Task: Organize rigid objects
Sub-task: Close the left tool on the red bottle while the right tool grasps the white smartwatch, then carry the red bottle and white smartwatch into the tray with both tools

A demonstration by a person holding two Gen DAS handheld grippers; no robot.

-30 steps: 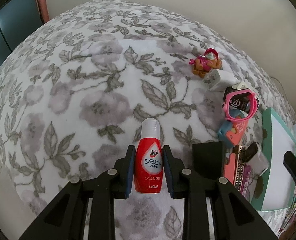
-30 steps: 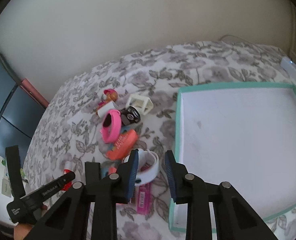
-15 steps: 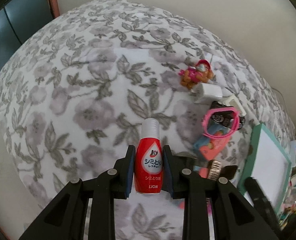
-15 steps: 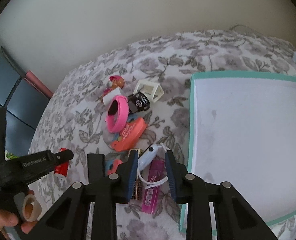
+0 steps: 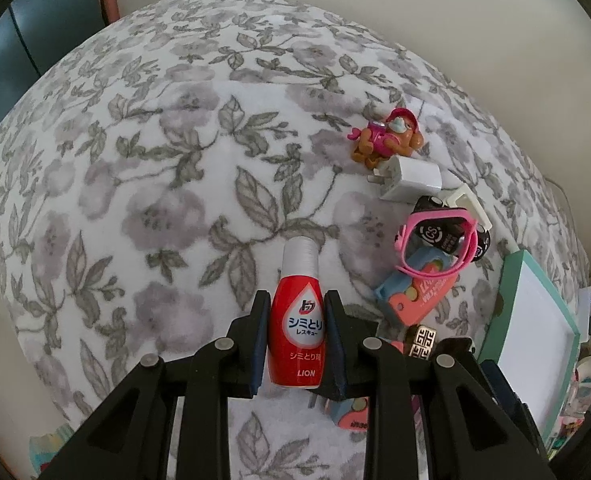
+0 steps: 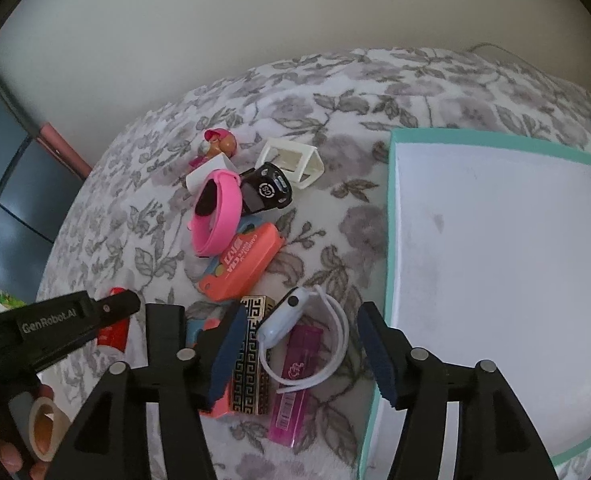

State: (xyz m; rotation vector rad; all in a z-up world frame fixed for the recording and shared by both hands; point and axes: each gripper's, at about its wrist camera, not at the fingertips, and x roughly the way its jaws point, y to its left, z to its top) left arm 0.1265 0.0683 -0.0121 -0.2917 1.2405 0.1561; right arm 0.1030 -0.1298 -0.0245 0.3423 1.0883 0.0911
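My left gripper [image 5: 295,304] is shut on a red stain-remover bottle [image 5: 298,320] with a silver cap, held above the floral bedspread. The right wrist view shows part of that bottle [image 6: 113,332] behind the left gripper's black finger. My right gripper [image 6: 301,312] hangs over a small pile, its jaws opening. A white smartwatch [image 6: 283,316] lies below the gap, untouched by the pads, beside a black-and-gold box [image 6: 251,360] and a magenta case [image 6: 295,380]. A teal-rimmed white tray [image 6: 391,216] lies right of the pile.
Farther back lie an orange case [image 6: 243,260], a pink watch band [image 6: 215,212], a black watch [image 6: 267,192], a white frame [image 6: 291,162], a white charger [image 5: 411,178] and a toy dog [image 5: 387,140]. A hand holding a tape roll [image 6: 43,428] shows at lower left.
The right jaws have spread wide and the right gripper has sunk toward the white watch and the boxes. The left gripper keeps hold of the bottle and has drifted slightly over the bedspread.
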